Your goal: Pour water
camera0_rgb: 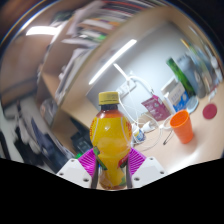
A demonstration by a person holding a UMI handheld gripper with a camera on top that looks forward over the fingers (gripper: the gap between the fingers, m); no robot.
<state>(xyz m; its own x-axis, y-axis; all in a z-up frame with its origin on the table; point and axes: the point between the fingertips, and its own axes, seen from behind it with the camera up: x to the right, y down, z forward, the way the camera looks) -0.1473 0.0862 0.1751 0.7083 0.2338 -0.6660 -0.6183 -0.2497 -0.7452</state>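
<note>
Orange-filled bottle [110, 140] with yellow cap stands upright between our fingers [131, 163], pink pads pressed against both sides, so we judge it grasped. The orange cup [182, 126] sits on the table [205, 135] ahead and to the right, well apart; the pour must go that way.

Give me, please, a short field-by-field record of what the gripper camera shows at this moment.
held item: bottle of orange liquid, yellow cap on
gripper: both pink pads pressed on the bottle's lower body
bottle pose: upright
possible target: orange cup, beyond the fingers on the table
other items: green bottle farther back
pouring: not yet begun
</note>
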